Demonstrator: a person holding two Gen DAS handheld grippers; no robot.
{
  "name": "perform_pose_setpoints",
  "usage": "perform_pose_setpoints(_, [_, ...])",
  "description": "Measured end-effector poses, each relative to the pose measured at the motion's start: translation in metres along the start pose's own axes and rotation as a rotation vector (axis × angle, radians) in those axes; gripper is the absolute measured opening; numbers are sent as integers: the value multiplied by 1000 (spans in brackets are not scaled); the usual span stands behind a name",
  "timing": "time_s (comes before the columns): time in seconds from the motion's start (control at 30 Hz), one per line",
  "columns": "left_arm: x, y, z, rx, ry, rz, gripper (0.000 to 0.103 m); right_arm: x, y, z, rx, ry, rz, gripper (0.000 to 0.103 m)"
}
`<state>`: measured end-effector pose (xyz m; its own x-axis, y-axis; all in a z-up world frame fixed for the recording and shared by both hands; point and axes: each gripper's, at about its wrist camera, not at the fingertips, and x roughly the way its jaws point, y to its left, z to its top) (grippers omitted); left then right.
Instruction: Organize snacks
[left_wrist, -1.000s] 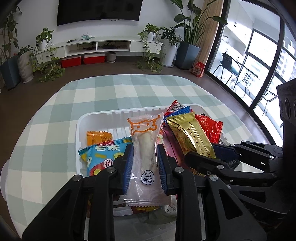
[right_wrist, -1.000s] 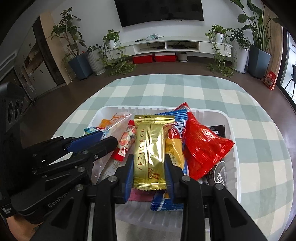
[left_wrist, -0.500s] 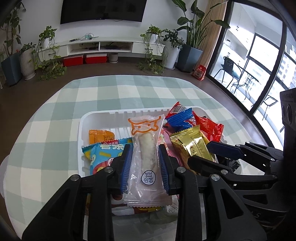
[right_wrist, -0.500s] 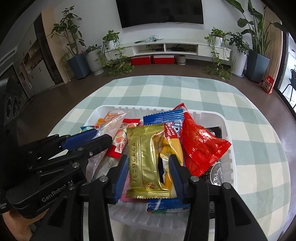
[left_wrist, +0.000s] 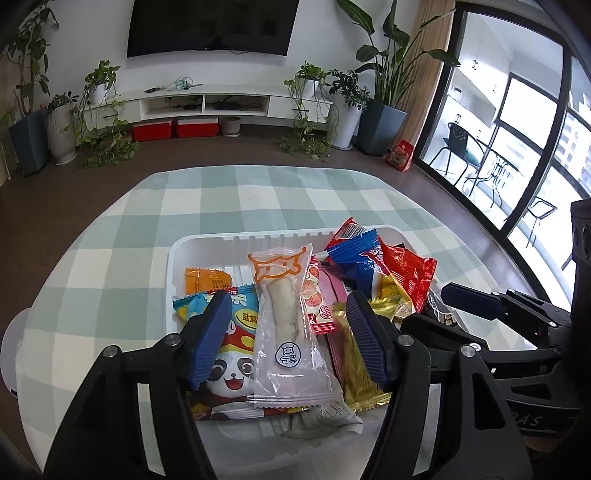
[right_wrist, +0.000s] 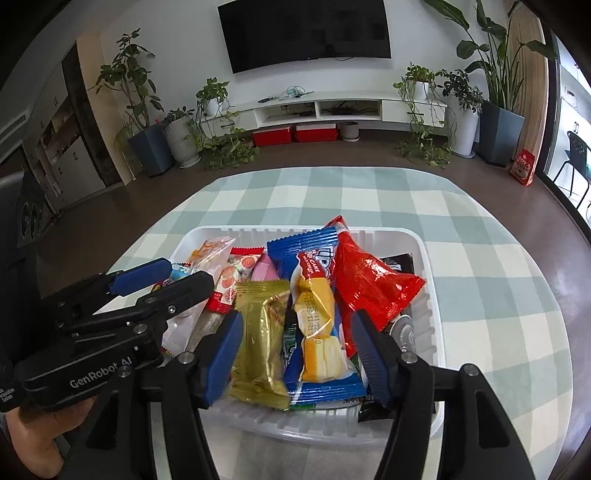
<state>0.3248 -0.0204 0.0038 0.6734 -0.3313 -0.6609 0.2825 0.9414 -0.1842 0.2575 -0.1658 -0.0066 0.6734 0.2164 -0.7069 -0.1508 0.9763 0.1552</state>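
Note:
A white plastic tray (left_wrist: 207, 240) on the checked cloth holds several snack packets. The clear packet with an orange cat logo (left_wrist: 284, 325) lies on the pile between the blue pads of my left gripper (left_wrist: 287, 295). Its jaws are opening and neither pad touches the packet. In the right wrist view the gold packet (right_wrist: 258, 332) and a blue wrapper with a yellow cake (right_wrist: 317, 314) lie in the tray (right_wrist: 424, 251) between the pads of my right gripper (right_wrist: 297, 314). Those jaws are opening too, clear of both. A red bag (right_wrist: 369, 284) sits just right of them.
The tray stands near the front of a round table under a green-and-white checked cloth (left_wrist: 258, 199). The two grippers hang side by side over the tray. A hand (right_wrist: 33, 439) holds the left one. Plants, a TV bench and tall windows lie beyond the table.
Both grippers have spread their jaws. The left let go of the clear cat packet and the right let go of the gold packet. Both packets now lie on the pile.

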Motion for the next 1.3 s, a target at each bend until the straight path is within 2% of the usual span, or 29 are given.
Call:
perform_pose_setpoints(0.13, [-19, -4, -3, 11, -27, 12, 84, -16, -4, -4, 16, -29, 13, 78])
perform_pose_setpoints(0.2, [-31, -9, -6, 21, -43, 30, 97, -27, -5, -6, 14, -56, 12, 83])
perform_pose_setpoints(0.27, [-48, -15, -12, 37, -78, 50, 103, -44, -5, -12, 10, -97, 21, 84])
perform_pose_setpoints(0.47, [-113, -46, -47, 113, -223, 117, 103, -106, -4, -38, 17, -295, 35, 98])
perform_pose_setpoints(0.57, [-151, -66, -67, 136, -329, 250, 103, -146, -1, -58, 17, -467, 15, 103])
perform_pose_setpoints(0.7, [-207, -86, -94, 96, -509, 432, 103, -194, 12, -79, -45, -661, -103, 103])
perform_pose_setpoints(0.77, [-229, -89, -100, 53, -540, 442, 103, -213, 20, -84, -82, -715, -148, 103])
perform_pose_setpoints(0.9, [-259, -97, -110, 69, -570, 438, 103, -240, 25, -85, -56, -719, -159, 103])
perform_pose_setpoints(1.03, [-280, -100, -120, 63, -562, 360, 103, -266, 18, -90, 28, -743, -102, 103])
perform_pose_setpoints(1.2, [-286, -107, -137, 68, -518, 335, 103, -278, -5, -104, 181, -720, 67, 103])
perform_pose_setpoints(1.3, [-284, -110, -145, 67, -481, 332, 103, -273, -9, -111, 176, -656, 86, 103])
